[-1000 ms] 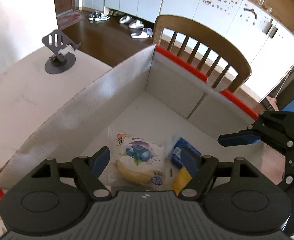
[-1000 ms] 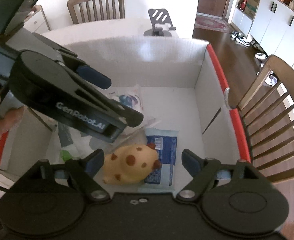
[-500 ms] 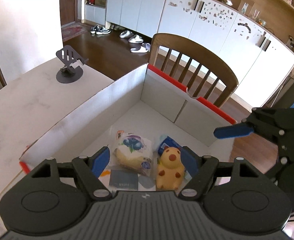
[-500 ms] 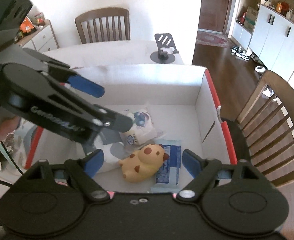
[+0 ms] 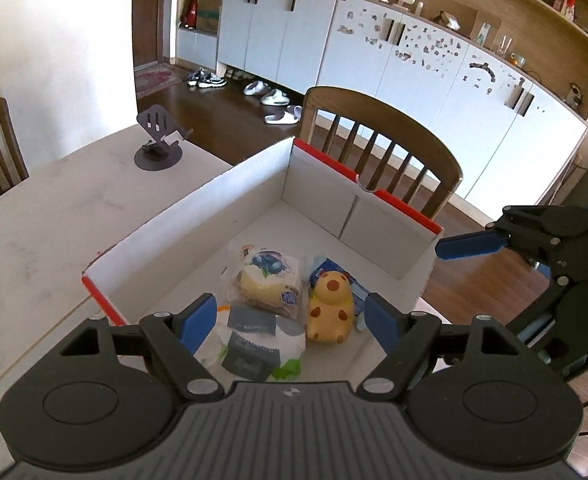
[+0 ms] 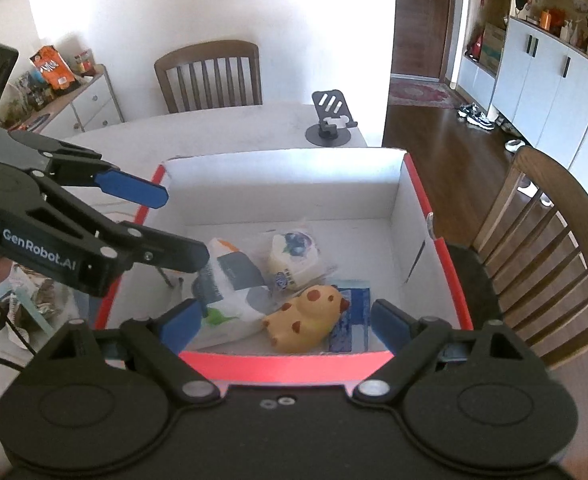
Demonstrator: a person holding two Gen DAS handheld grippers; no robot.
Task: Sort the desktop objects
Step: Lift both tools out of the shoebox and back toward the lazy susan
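Overhead, both hand-held grippers gape, empty; box point(image 6: 426, 196) rim clear.

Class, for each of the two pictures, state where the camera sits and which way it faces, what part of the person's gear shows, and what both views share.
Left wrist: on the left gripper, looking down into the box; the right gripper shows at right.
Right wrist: on the right gripper, facing the box; the left gripper shows at left.
Shared: yellow toy, phone stand.
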